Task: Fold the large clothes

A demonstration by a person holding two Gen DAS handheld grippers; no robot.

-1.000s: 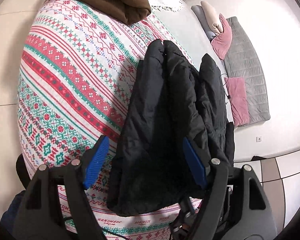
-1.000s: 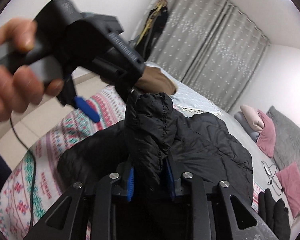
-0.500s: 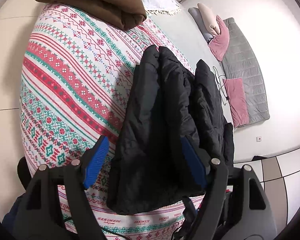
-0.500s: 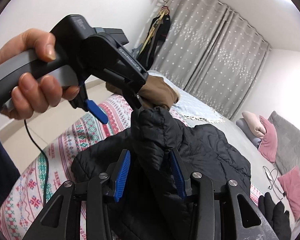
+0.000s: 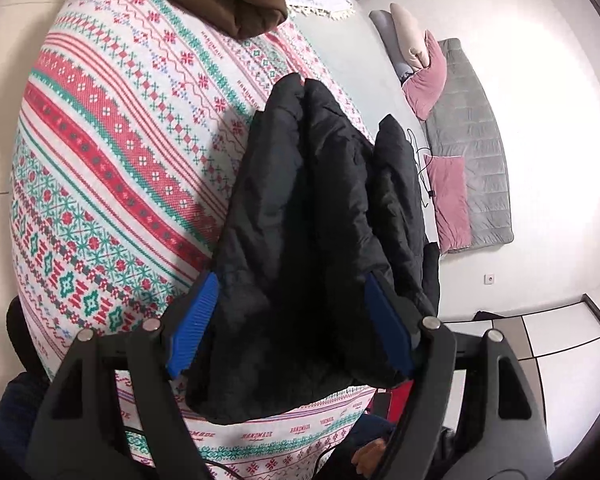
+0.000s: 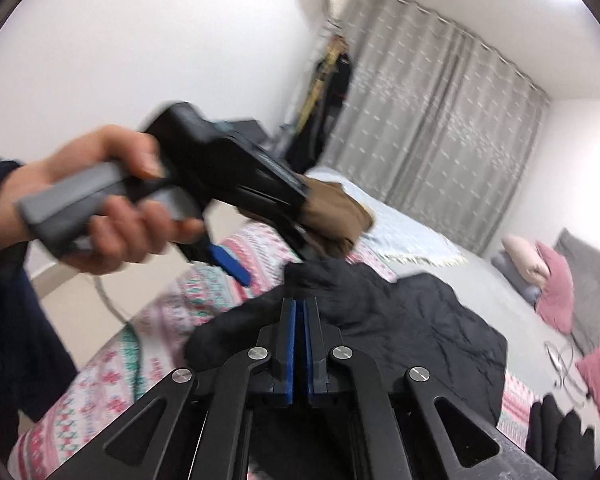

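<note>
Your left gripper (image 5: pixel 288 324) has its jaws spread wide around a bunched fold of the black padded jacket (image 5: pixel 312 216), which hangs over the patterned bedspread (image 5: pixel 112 152). Your right gripper (image 6: pixel 299 308) has its jaws closed together, empty, just above the jacket.

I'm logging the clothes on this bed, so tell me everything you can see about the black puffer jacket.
The black puffer jacket is quilted, slightly shiny padded fabric, bunched in thick folds rather than laid flat. It rests on the patterned red, green and white blanket. One bundled part sits between the left claw's wide-set blue pads. The right claw is shut with nothing between its pads, just in front of the jacket.
</note>
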